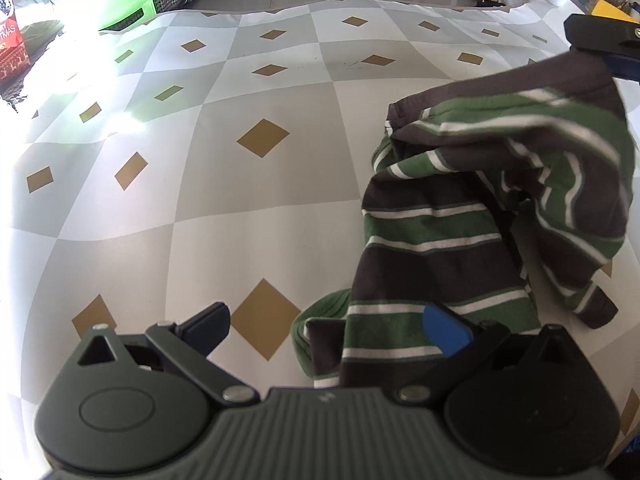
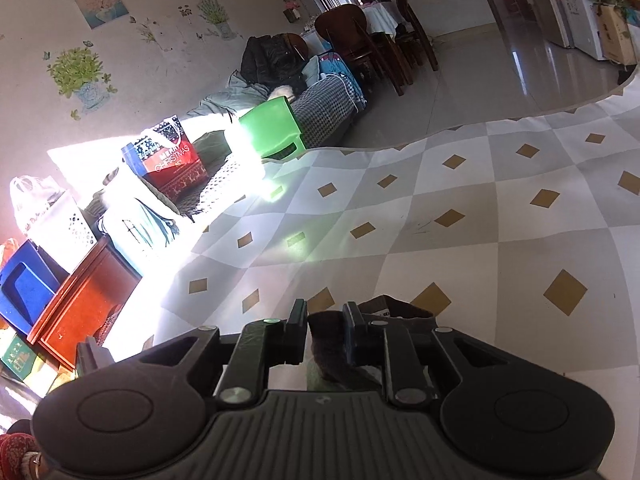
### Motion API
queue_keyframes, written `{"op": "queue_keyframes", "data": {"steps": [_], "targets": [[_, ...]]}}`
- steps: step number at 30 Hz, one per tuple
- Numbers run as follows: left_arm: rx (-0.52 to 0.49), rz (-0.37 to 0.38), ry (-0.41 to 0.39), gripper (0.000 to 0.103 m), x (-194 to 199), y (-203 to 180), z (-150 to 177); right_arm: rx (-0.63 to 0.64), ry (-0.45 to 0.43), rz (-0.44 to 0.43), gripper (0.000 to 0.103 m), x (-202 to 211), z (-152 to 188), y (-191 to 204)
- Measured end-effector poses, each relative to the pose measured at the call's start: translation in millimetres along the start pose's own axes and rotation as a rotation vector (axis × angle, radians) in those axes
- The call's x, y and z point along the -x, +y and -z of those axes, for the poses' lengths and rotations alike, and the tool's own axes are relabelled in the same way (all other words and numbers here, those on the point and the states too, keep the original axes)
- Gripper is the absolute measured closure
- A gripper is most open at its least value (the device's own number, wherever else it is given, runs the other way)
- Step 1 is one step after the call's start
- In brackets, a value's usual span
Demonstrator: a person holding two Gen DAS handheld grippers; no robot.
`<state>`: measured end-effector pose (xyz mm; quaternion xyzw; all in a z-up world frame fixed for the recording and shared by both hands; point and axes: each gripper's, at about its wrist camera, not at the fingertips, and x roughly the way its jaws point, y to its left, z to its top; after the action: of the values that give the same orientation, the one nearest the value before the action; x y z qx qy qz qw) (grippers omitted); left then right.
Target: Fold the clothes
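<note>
A striped shirt [image 1: 460, 216] in green, dark grey and white lies bunched on the right side of the checked tablecloth [image 1: 240, 200]. Its upper part is lifted toward my right gripper [image 1: 600, 40] at the top right of the left wrist view. In the right wrist view, my right gripper [image 2: 326, 320] stands narrow, with a dark grey fold of the shirt [image 2: 326, 344] pinched between its pads. My left gripper [image 1: 326, 314] is open wide just above the table. The shirt's lower hem drapes over its blue right fingertip [image 1: 444, 332], and the left fingertip [image 1: 208, 324] is bare.
Beyond the table's far edge stand a green plastic stool [image 2: 272, 132], a sofa with a red Christmas bag [image 2: 172, 160] and clothes, a red-brown side table [image 2: 84, 296] and a blue bin [image 2: 24, 288]. Dining chairs [image 2: 360, 40] and a fridge [image 2: 568, 4] stand farther back.
</note>
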<state>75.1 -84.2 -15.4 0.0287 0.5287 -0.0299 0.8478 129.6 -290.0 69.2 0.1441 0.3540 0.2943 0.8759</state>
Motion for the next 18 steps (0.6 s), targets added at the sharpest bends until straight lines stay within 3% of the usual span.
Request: {"op": "queue_keyframes", "data": {"steps": [2,5,12,18], "targets": [[-0.010,0.010,-0.005,0.000,4.0,-5.9,1.1,-0.012,-0.005,-0.003,0.061,2.2,0.4,-3.3],[-0.027,0.019,-0.011,0.000,6.6,-14.9,1.3,0.009,0.011,0.001,0.055,6.4,1.7,-7.8],[-0.030,0.060,0.000,0.000,13.5,-23.2,7.2,0.133,0.211,0.062,0.049,10.8,33.0,-29.0],[-0.015,0.038,0.020,0.000,6.4,-17.3,9.7,0.264,0.321,0.052,0.045,14.1,67.3,-30.7]]}}
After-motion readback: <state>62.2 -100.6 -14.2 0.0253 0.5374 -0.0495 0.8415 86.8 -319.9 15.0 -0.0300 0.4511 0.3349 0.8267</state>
